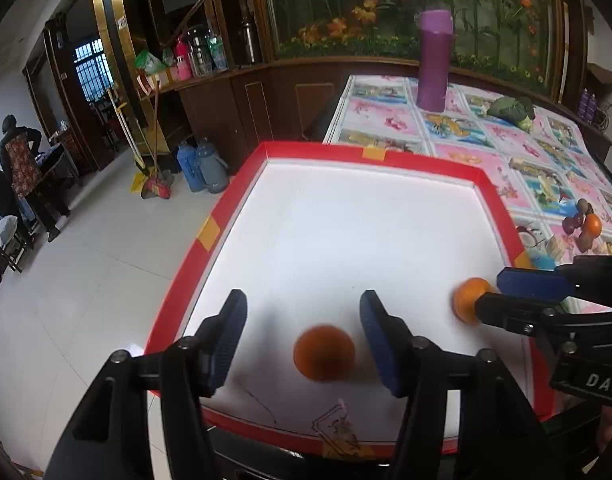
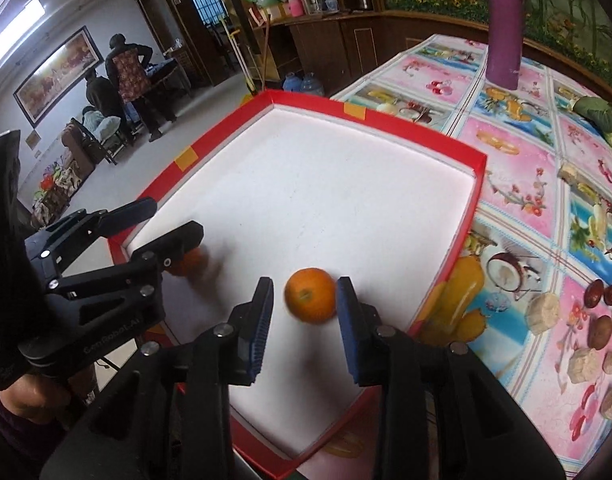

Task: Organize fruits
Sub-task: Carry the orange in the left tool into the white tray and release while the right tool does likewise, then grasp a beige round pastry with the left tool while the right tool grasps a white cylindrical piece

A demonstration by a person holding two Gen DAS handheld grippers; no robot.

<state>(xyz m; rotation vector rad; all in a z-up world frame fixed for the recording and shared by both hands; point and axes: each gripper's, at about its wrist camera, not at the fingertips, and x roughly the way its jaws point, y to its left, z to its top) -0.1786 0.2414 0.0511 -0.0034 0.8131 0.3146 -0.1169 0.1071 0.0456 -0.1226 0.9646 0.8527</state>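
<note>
1. Left tool (image 1: 301,340): jaws stand wide, pads clear of the orange (image 1: 324,353) lying between them on the white floor of the red box (image 1: 426,159). The fruit is blurred, so it may be rolling; nothing is held.
2. Right tool (image 2: 303,312): jaws part-open around a second orange (image 2: 310,300). The right pad sits at the fruit's edge, the left pad shows a gap. Judged as a release, not a grip, though contact on the right side cannot be ruled out.
3. Both oranges are inside the box, near its front edge, well apart from each other.
4. Step in hand, by my reading: dropping off a pair of oranges into the box, one per tool.
5. Further out on the patterned table (image 2: 518,208), to the right of the box: a small pile of fruit (image 2: 602,312), with dark round pieces, pale slices and part of another orange.
6. Next move calls for lifting both tools clear without nudging the loose oranges, then swinging right to that pile.
7. Far end: purple flask (image 2: 504,24), green vegetable (image 2: 596,113), not obviously part of the job.
</note>
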